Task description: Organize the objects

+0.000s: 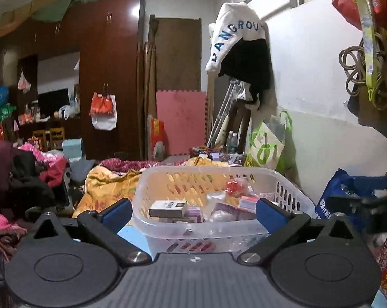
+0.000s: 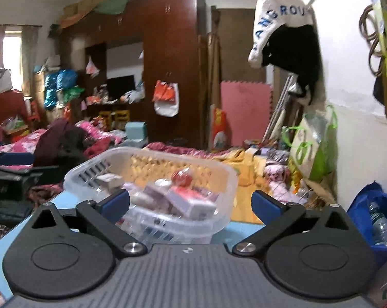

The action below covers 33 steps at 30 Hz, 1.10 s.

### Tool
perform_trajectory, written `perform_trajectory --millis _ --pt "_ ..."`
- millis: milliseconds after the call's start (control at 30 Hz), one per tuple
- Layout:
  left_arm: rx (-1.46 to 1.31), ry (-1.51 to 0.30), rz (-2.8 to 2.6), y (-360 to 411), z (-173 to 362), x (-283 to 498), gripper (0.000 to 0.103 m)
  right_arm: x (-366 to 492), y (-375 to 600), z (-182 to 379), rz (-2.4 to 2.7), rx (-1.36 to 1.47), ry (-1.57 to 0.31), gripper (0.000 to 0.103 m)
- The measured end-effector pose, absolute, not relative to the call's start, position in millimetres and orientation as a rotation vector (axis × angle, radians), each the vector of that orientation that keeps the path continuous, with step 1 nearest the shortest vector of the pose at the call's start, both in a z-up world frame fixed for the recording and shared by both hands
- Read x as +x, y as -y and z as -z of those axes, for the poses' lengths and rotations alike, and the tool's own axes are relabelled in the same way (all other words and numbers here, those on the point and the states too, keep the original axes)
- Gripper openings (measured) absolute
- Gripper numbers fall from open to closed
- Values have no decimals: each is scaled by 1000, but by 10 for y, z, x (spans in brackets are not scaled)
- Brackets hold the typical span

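Note:
A clear plastic basket (image 1: 291,197) stands on a light blue table (image 1: 131,233) right in front of my left gripper (image 1: 193,211). It holds several small boxes, among them a grey and white box (image 1: 167,208), pink boxes (image 1: 247,201) and a red round item (image 1: 233,186). My left gripper is open and empty, its blue pads either side of the basket's near wall. In the right wrist view the same basket (image 2: 226,179) sits ahead and slightly left. My right gripper (image 2: 190,204) is open and empty, just short of the basket.
A blue bag (image 1: 347,192) with a water bottle (image 2: 379,227) sits to the right by the white wall. A yellow blanket (image 1: 108,184) and piled clothes (image 1: 21,177) lie behind and left. A green and white bag (image 1: 267,141) leans on the wall. A brown wardrobe (image 1: 108,77) stands behind.

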State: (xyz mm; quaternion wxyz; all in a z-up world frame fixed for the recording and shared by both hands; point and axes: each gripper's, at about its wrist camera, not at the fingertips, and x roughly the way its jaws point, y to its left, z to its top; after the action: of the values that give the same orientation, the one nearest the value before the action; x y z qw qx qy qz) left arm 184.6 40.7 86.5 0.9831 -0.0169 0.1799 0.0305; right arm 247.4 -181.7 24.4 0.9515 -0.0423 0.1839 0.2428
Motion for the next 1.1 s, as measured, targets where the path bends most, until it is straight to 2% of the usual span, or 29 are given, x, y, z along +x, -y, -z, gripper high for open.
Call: perform_trajectory --millis 1100 --pt "7 -455 -37 -232 -655 1873 103 2514 1932 -46 -477 -52 -402 103"
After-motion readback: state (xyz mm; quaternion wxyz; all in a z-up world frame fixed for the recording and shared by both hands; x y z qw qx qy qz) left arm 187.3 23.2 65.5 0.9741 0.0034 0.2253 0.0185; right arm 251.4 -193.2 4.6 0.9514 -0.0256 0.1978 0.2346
